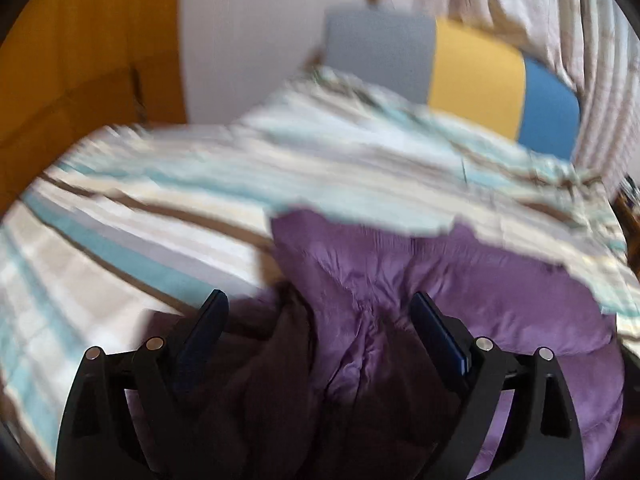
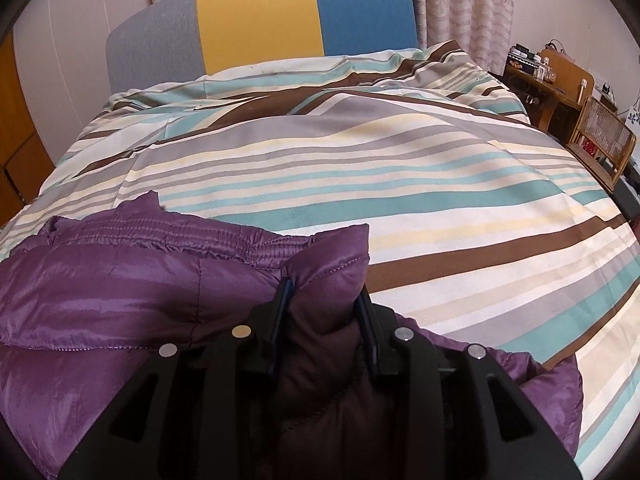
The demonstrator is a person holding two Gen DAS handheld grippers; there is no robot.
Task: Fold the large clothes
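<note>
A purple padded jacket [image 2: 100,304] lies on the striped bed cover [image 2: 360,168] at the near edge of the bed. My right gripper [image 2: 325,286] is shut on a thick corner of the jacket beside its gathered hem. In the blurred left wrist view the jacket [image 1: 500,292] bunches between the spread fingers of my left gripper [image 1: 320,300], which is open. Its dark lining shows low between the fingers.
A grey, yellow and blue headboard [image 2: 256,12] stands at the far end of the bed. A wooden desk [image 2: 552,80] and a cane chair [image 2: 604,140] stand to the right. A wooden wardrobe [image 1: 80,40] is on the left. Curtains [image 2: 460,0] hang behind.
</note>
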